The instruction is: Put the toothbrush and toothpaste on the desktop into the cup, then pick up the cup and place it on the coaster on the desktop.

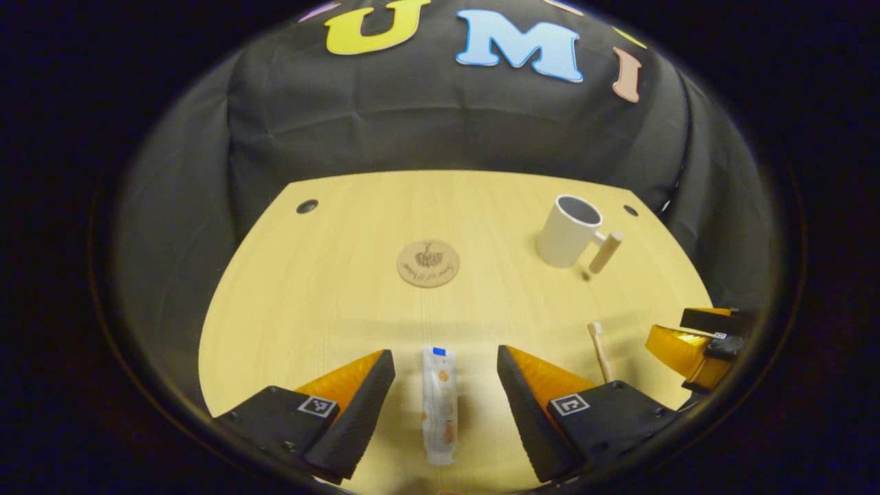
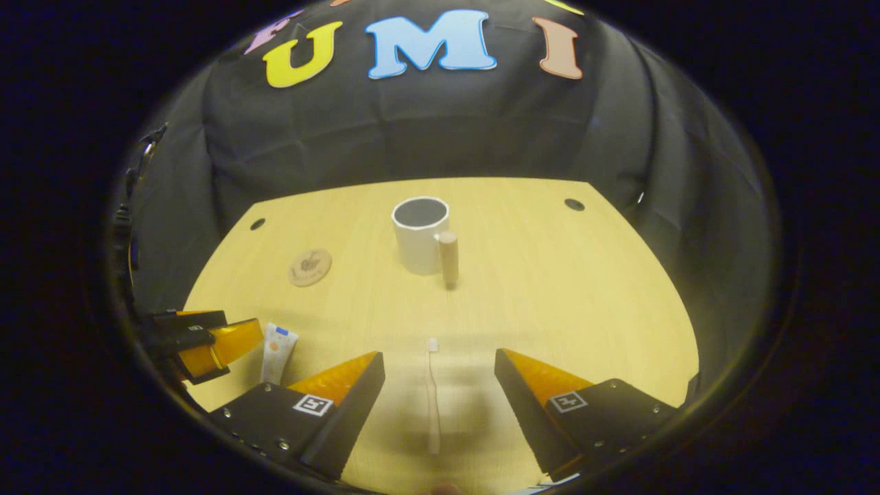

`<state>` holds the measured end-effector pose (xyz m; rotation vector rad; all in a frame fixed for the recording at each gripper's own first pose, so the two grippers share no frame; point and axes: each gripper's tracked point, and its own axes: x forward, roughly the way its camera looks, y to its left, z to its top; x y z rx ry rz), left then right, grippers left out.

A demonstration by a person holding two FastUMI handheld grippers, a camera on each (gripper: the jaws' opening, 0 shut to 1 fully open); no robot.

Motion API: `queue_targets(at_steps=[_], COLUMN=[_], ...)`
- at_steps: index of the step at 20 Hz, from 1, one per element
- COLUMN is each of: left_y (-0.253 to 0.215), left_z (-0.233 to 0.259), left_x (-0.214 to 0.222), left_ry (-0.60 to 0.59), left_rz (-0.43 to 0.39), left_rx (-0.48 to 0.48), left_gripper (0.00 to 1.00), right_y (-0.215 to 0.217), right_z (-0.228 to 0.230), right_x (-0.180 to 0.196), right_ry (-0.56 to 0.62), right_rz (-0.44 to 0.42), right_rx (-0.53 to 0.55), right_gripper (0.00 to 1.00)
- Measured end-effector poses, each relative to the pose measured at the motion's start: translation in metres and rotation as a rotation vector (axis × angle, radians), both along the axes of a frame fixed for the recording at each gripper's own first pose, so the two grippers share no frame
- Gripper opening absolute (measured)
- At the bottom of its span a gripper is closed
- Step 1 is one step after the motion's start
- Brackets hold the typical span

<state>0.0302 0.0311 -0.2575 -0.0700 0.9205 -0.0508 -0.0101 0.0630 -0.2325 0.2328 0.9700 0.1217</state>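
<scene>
Pale wood grain runs across the table (image 1: 344,289). From the left gripper view, the left gripper (image 1: 445,385) hangs wide apart, holding nothing, the soft flat toothpaste (image 1: 439,405) lying between its fingers. Farther off sit the round wooden coaster (image 1: 427,262) and the smooth white cup (image 1: 568,232), upright, with a wooden peg handle. The right gripper view shows the right gripper (image 2: 438,386) equally spread and empty, straddling the slim toothbrush (image 2: 433,399).
</scene>
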Motion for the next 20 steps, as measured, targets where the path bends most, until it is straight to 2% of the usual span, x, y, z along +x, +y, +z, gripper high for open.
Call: queue_targets(at_steps=[2, 3, 6, 7, 10, 18, 19, 20], left_y=[0.003, 0.003, 0.003, 0.004, 0.009, 0.006, 0.005, 0.005], left_z=[-0.017, -0.024, -0.05, -0.057, -0.07, -0.088, -0.09, -0.092], left_x=[-0.004, -0.006, -0.015, -0.017, -0.03, -0.037, -0.037, -0.038], left_ry=[0.06, 0.092, 0.193, 0.22, 0.31, 0.395, 0.4, 0.407], left_rz=[0.001, 0.006, 0.014, 0.016, 0.015, -0.013, -0.017, -0.019], left_rx=[-0.001, -0.009, -0.032, -0.035, -0.027, -0.026, -0.028, -0.019], left_gripper=[0.96, 0.93, 1.0, 0.97, 0.98, 1.0, 0.98, 0.98], right_y=[0.006, 0.007, 0.011, 0.014, 0.019, 0.031, 0.033, 0.036], right_z=[-0.01, -0.015, -0.03, -0.036, -0.047, -0.073, -0.076, -0.078], right_x=[-0.005, -0.008, -0.013, -0.016, -0.023, -0.038, -0.04, -0.041], right_ry=[0.05, 0.075, 0.153, 0.179, 0.25, 0.41, 0.423, 0.433], right_rz=[0.023, 0.036, 0.072, 0.081, 0.112, 0.183, 0.188, 0.193], right_rx=[0.001, 0.0, -0.02, -0.022, -0.03, -0.044, -0.039, -0.033], right_gripper=[0.98, 0.98, 0.98, 0.98, 0.97, 0.98, 0.95, 0.88])
